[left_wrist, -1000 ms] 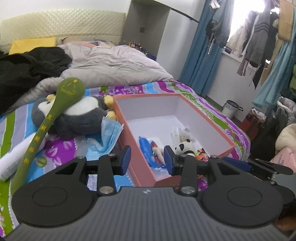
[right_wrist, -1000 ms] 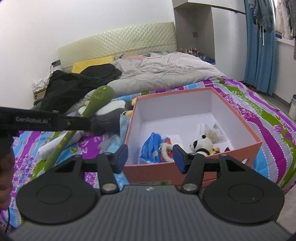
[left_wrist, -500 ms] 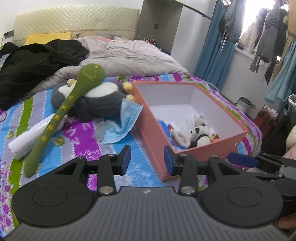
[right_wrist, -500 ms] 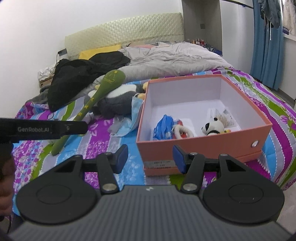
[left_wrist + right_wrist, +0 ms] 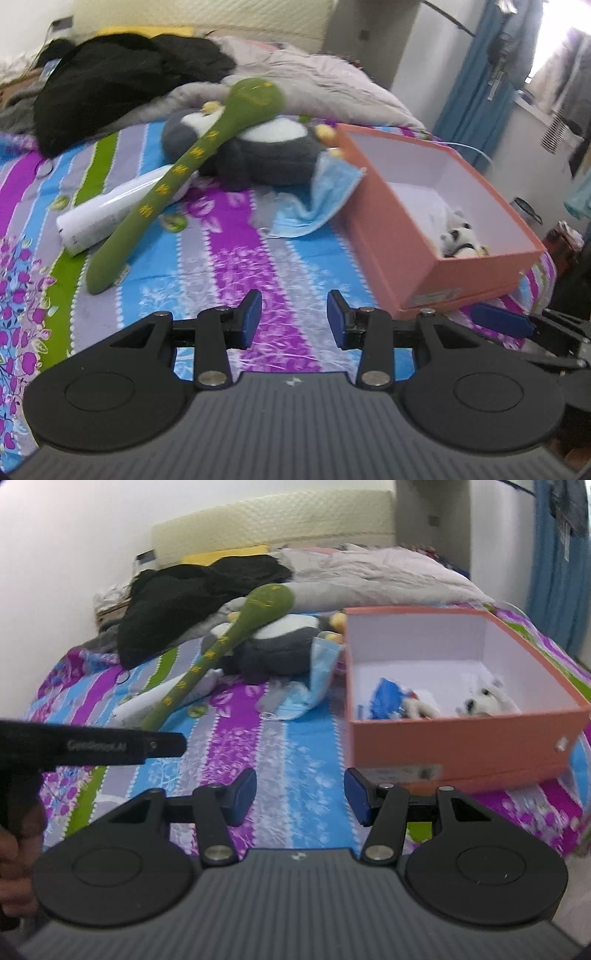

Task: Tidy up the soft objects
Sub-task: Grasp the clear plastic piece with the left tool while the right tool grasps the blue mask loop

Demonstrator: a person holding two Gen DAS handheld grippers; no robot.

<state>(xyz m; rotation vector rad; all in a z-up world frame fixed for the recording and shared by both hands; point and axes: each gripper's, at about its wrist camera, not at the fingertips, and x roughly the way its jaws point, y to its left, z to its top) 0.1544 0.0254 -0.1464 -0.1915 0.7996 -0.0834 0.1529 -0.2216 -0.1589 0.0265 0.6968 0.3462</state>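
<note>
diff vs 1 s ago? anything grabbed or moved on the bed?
Both hand-held grippers, left and right, pulled back from the orange box and now hang over bare bedspread; the left also swung left. Nothing taken or released; both stay open. Penguin plush, green snake plush and blue mask are unmoved.

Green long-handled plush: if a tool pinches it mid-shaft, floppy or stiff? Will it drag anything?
The green long-handled plush is probably soft but semi-stiff: its shaft spans unsupported without sagging. It likely feels light. Its head rests on the penguin plush and it crosses the white tube, so lifting may nudge both.
</note>
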